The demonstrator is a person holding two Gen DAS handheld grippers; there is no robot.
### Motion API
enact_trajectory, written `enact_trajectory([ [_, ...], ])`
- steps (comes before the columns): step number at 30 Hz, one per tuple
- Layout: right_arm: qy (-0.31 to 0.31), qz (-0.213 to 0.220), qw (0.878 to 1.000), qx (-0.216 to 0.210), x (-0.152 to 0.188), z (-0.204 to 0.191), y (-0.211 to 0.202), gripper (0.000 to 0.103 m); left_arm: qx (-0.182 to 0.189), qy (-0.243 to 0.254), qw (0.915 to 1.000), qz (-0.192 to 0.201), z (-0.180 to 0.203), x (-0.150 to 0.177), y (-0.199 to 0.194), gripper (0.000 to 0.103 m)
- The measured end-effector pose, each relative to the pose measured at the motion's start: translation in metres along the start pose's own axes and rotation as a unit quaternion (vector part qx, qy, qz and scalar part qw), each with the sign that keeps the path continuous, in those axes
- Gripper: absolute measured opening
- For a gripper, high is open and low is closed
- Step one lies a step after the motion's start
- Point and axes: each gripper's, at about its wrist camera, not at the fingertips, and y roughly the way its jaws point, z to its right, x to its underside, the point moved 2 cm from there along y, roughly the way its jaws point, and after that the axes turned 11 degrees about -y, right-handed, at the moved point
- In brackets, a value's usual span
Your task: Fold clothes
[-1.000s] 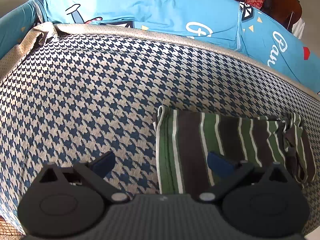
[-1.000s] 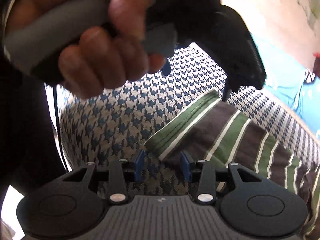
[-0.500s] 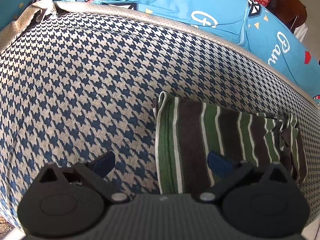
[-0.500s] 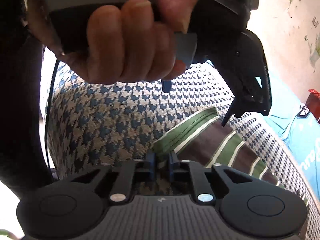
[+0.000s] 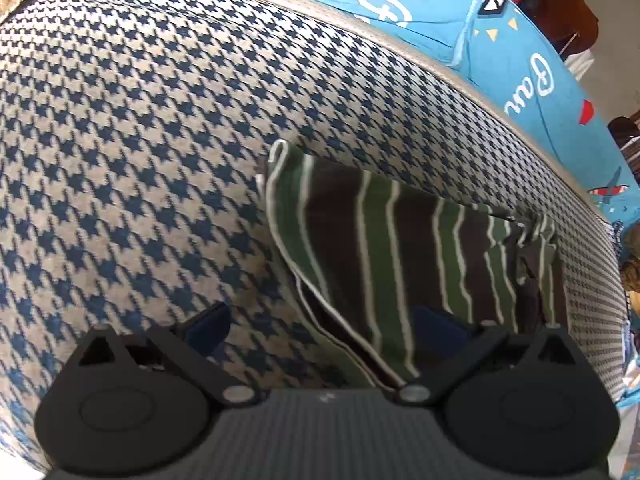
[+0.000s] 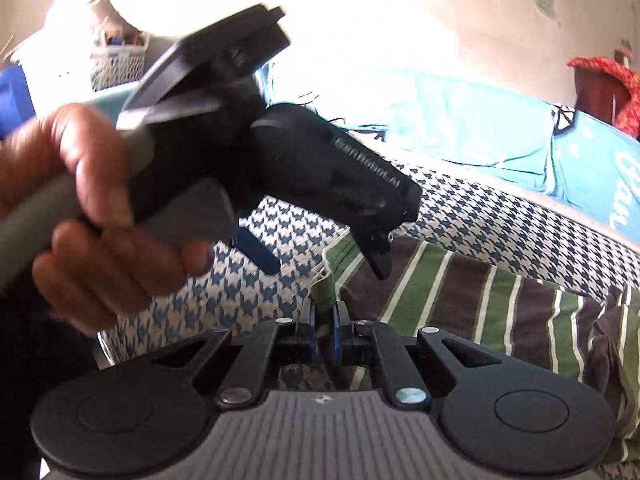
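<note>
A folded garment (image 5: 400,248) with green, brown and white stripes lies on the houndstooth bed cover (image 5: 140,160). In the right wrist view my right gripper (image 6: 323,318) is shut on the garment's (image 6: 460,292) near corner, and green cloth bunches up between its blue pads. That corner is lifted off the cover. My left gripper (image 5: 322,320) stands open over the garment's near left edge, with one finger on each side of it. A hand (image 6: 92,216) holds the left gripper (image 6: 320,260) just above and beyond the pinched corner.
A light blue sheet (image 5: 420,8) with cartoon prints lies behind the houndstooth cover. A dark wooden chair with red cloth (image 6: 608,80) stands at the back right. A woven basket (image 6: 116,64) sits at the far left by the pale wall.
My right gripper has closed on the garment's corner and drawn it up and toward me. The left gripper has tilted further down and stays open.
</note>
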Motion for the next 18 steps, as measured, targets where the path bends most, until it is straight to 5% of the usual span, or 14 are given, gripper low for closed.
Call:
enact_trajectory([
  [1,0.002,0.001,1.0,0.0,0.0,0.002,-0.001,0.008,0.005,0.0,1.0,-0.001,0.001,0.0,0.002,0.098],
  [5,0.006,-0.001,1.0,0.001,0.002,0.007,-0.004,0.008,0.012,0.006,0.9998,-0.014,0.01,0.001,0.013,0.06],
  [9,-0.001,-0.011,1.0,0.002,0.004,0.01,-0.006,0.009,0.011,0.02,0.9997,-0.013,0.019,0.003,0.018,0.044],
  [18,-0.021,-0.041,0.999,0.003,0.006,0.002,0.007,0.019,0.024,0.019,0.9994,-0.015,0.028,0.002,0.02,0.034],
])
